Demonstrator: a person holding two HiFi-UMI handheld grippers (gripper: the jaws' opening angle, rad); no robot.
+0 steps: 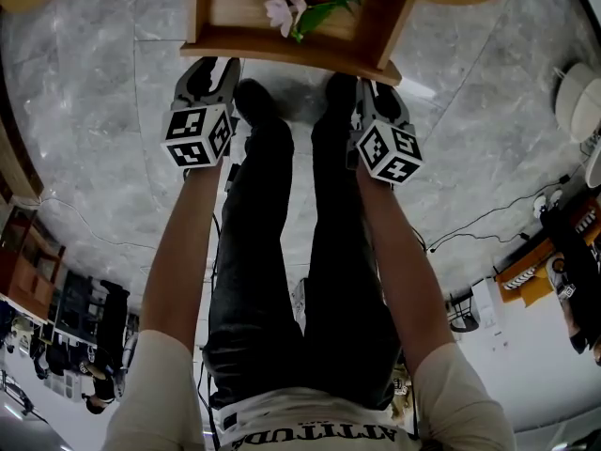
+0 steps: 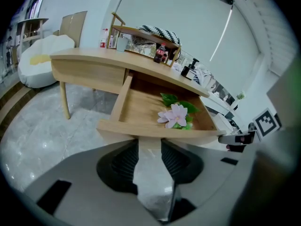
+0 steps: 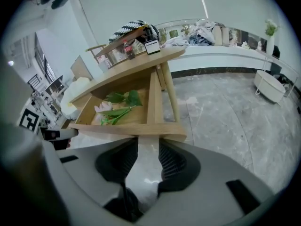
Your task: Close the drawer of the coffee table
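Marble floor [image 1: 470, 158] below; drawer [image 2: 155, 130] front just beyond left gripper [image 2: 149, 142], right gripper [image 3: 148, 142], fingers [image 2: 125, 159] apart.

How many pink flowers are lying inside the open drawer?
1. The pink flower, with green leaves, lies near the middle of the drawer. The tabletop covers the drawer's back, so more may be hidden.

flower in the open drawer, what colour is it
Pale pink petals with green leaves; the flower shows best in the left gripper view.

Drawer [image 1: 291, 53] open, pink flower [image 1: 281, 9] inside; left gripper [image 1: 210, 66], right gripper [image 1: 374, 90] near its front edge, legs [image 1: 282, 252] between.
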